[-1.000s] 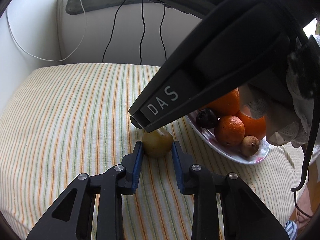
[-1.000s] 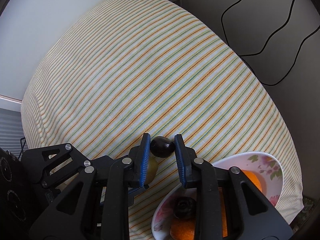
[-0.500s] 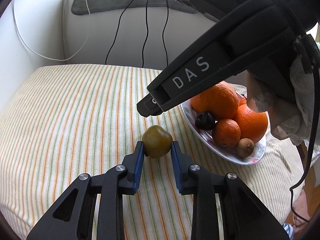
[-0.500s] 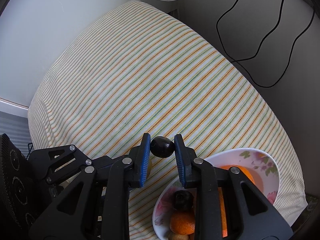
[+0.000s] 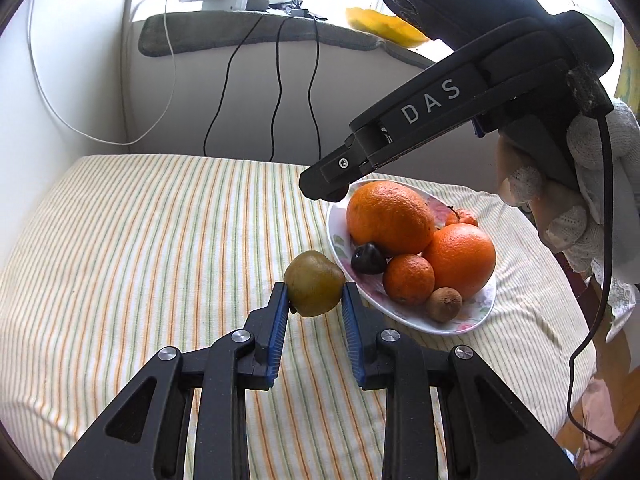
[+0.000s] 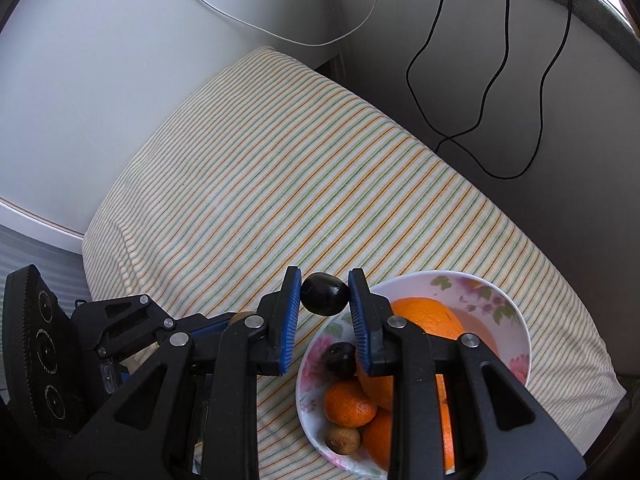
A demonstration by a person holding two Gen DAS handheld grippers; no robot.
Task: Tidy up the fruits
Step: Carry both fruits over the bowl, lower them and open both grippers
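Note:
My left gripper (image 5: pixel 314 300) is shut on a greenish-brown round fruit (image 5: pixel 314 283) and holds it above the striped cloth, just left of the floral plate (image 5: pixel 460 322). The plate carries oranges (image 5: pixel 390 218), a dark plum (image 5: pixel 368 258) and a small brown fruit (image 5: pixel 444 304). My right gripper (image 6: pixel 325 294) is shut on a dark plum (image 6: pixel 324 294) and holds it above the plate's (image 6: pixel 472 284) left rim. The right gripper's body (image 5: pixel 424 112) hangs over the plate in the left wrist view. The left gripper (image 6: pixel 132 320) shows at lower left in the right wrist view.
The striped cloth (image 5: pixel 140 240) covers the table, with white walls close behind and on the left. Black cables (image 5: pixel 276 92) and a white cable (image 5: pixel 168 60) hang down the back wall. A gloved hand (image 5: pixel 580 200) holds the right gripper at the right.
Both grippers have risen with their fruits. The left gripper lifted the greenish fruit off the cloth toward the plate. The right gripper moved over the plate's rim with the plum.

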